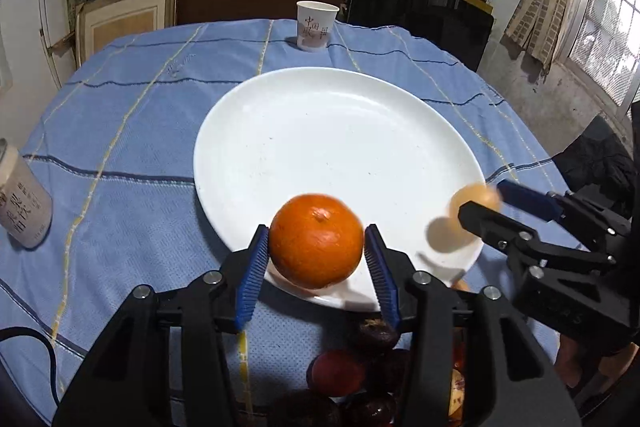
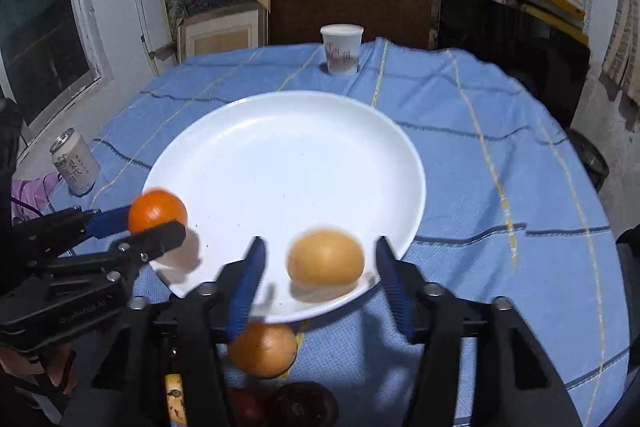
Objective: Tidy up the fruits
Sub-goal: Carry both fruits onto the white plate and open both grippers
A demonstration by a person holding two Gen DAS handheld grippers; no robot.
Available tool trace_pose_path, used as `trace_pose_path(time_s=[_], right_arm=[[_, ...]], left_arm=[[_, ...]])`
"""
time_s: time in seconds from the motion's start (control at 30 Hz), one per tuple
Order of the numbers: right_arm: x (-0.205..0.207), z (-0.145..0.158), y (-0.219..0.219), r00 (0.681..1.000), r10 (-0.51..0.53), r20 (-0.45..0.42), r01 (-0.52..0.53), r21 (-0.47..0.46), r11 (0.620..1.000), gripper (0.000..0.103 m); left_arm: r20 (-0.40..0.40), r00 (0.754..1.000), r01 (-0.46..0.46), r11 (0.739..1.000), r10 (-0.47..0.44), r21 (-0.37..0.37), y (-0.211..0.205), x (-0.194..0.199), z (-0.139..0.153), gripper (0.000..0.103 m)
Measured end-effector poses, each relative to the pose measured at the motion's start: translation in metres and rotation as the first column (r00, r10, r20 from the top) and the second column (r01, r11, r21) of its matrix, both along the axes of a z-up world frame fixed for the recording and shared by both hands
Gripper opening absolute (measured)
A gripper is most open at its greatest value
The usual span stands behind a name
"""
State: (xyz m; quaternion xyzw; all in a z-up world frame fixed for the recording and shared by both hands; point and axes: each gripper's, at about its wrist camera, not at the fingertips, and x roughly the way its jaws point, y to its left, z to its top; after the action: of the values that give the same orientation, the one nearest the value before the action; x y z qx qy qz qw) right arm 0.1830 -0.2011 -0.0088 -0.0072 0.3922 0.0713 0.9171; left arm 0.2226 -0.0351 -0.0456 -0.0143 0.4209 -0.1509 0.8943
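Note:
A white plate [image 1: 320, 131] lies on the blue cloth. My left gripper [image 1: 316, 247] is shut on a bright orange [image 1: 316, 239], held just over the plate's near rim; it also shows in the right wrist view [image 2: 158, 211]. My right gripper [image 2: 320, 267] is open, jaws wide of a pale yellow-orange fruit [image 2: 326, 258] that is blurred at the plate's near edge; in the left wrist view this fruit [image 1: 474, 201] shows at the right gripper [image 1: 486, 201]. Another orange [image 2: 262, 349] and dark red fruits [image 2: 302, 405] lie on the cloth below the grippers.
A paper cup [image 1: 316, 25] stands at the far side of the table. A drink can [image 2: 75, 161] stands at the left edge. Shelves with boxes and a dark panel stand behind the table. A cable [image 1: 36, 343] lies at the near left.

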Motion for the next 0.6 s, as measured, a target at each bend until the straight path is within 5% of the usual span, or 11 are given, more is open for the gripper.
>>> trace_pose_path(time_s=[0.07,0.1,0.3,0.6], right_arm=[[-0.009,0.007,0.002,1.000,0.009,0.027,-0.008,-0.018,1.000,0.064],[-0.016,0.011,0.001,0.999,0.010,0.038,-0.009,-0.019,1.000,0.064],[-0.073,0.017,-0.011,0.998,0.018,0.059,-0.021,0.055,0.998,0.067],[-0.136,-0.026,-0.035,1.000,-0.021,0.014,0.019,0.167,0.986,0.070]], left_arm=[[0.044,0.999,-0.025,1.000,0.025,-0.010,0.007,-0.009,0.009,0.075],[0.078,0.996,-0.040,0.999,0.041,-0.010,0.011,-0.015,0.015,0.077],[0.122,0.992,-0.026,1.000,0.028,-0.014,0.027,-0.065,0.027,0.079],[0.081,0.991,0.105,0.993,-0.109,0.054,0.030,-0.172,-0.006,0.080]])
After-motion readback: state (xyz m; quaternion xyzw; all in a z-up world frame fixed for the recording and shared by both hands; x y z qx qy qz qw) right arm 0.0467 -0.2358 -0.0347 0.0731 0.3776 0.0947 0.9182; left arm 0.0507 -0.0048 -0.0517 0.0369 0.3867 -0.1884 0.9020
